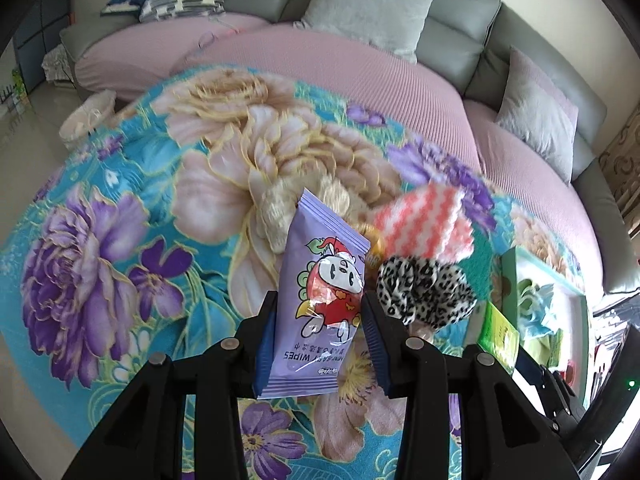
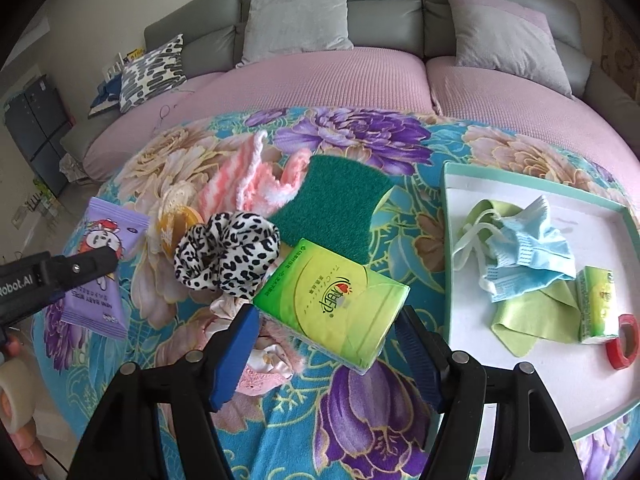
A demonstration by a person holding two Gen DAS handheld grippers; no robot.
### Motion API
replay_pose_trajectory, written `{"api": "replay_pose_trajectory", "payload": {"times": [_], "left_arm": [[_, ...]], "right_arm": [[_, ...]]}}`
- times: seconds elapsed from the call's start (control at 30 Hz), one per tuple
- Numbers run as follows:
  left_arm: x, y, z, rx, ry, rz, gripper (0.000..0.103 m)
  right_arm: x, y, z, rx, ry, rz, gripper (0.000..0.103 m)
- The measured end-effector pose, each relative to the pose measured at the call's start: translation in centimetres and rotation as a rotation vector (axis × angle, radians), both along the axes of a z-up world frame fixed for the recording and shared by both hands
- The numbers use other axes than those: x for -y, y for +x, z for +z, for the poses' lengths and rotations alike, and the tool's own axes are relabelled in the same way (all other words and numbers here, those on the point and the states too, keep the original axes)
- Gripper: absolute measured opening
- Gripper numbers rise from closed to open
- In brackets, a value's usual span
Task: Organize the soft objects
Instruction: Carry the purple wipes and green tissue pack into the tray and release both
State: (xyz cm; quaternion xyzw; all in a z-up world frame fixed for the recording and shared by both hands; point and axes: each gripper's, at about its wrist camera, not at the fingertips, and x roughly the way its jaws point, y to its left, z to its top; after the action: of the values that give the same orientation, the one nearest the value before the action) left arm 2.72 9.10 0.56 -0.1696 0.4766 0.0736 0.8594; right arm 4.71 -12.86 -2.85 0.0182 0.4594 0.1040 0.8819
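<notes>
My left gripper (image 1: 320,316) is shut on a purple pack of baby wipes (image 1: 320,296) and holds it just over the floral cloth; the pack also shows in the right wrist view (image 2: 102,264). My right gripper (image 2: 328,336) holds a green tissue pack (image 2: 332,304) between its blue pads (image 2: 236,356). A leopard-print scrunchie (image 2: 224,256) lies between the two packs. A pink-and-white striped cloth (image 2: 248,180) and a green scouring pad (image 2: 340,208) lie behind it. A white tray (image 2: 520,360) at the right holds a blue face mask (image 2: 532,248), a green cloth and a small tissue pack.
A red tape roll (image 2: 624,340) lies in the tray. A yellow ring (image 2: 176,224) and pink fabric (image 2: 264,364) lie on the floral cloth (image 2: 360,420). A grey sofa with a pink cover (image 2: 320,76) and cushions stands behind.
</notes>
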Motion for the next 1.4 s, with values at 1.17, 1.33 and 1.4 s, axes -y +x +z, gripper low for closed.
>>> {"api": "replay_pose_trajectory", "payload": {"times": [1.17,1.33,1.4], "left_arm": [[22.2,1.9,0.9,0.084,0.007,-0.547,0.043],[25.0,2.2,-0.3,0.099,-0.023,-0.634,0.043],[25.8,2.3,-0.7,0.099,-0.039,-0.658,0.043]], "right_arm": [[22.5,-2.2,1.4,-0.024,-0.039,-0.597,0.073],[24.1,-1.1,0.6,-0.010,-0.048,-0.625,0.073],[24.6,-0.9,0.5,0.001,-0.049,-0.634,0.073]]}}
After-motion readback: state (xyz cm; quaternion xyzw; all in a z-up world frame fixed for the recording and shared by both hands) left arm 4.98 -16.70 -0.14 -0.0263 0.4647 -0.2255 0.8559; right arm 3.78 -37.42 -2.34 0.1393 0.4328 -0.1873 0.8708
